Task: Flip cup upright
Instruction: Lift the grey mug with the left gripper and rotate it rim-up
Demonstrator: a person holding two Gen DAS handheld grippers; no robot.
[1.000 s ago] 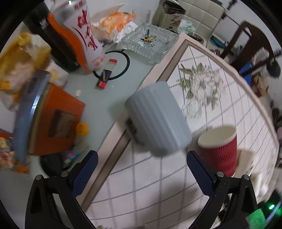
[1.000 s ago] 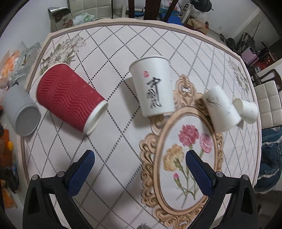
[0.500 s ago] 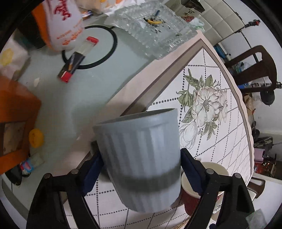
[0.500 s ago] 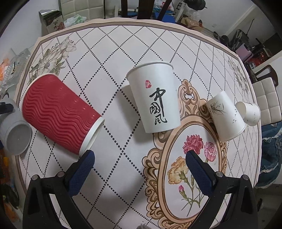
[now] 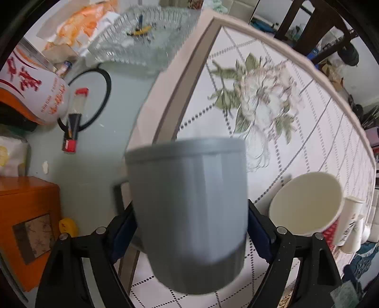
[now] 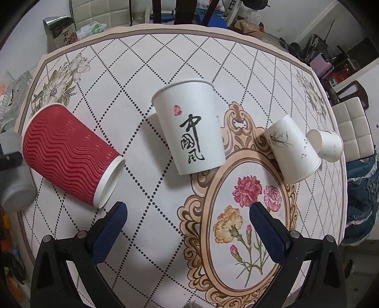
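Note:
My left gripper (image 5: 190, 225) is shut on a grey ribbed cup (image 5: 189, 213) and holds it close to the camera, rim at the top of the view, blurred. The same cup shows at the far left edge of the right wrist view (image 6: 14, 180). My right gripper (image 6: 188, 213) is open and empty above the floral table mat (image 6: 151, 59). On the mat lie a red ripple cup (image 6: 68, 154) on its side, a white cup with black characters (image 6: 189, 128), and two smaller white cups (image 6: 293, 149), (image 6: 325, 144).
Left of the mat, on the grey-green tabletop, are a glass ashtray (image 5: 142, 33), a red-capped lighter (image 5: 74, 120), a white and orange bottle (image 5: 30, 97) and an orange box (image 5: 26, 220). Chairs stand beyond the table's far edge (image 5: 317, 21).
My left gripper closed on the grey cup, lifted it and is turning it, so the rim now points up in its view. My right gripper moved slightly closer to the mat and stayed open.

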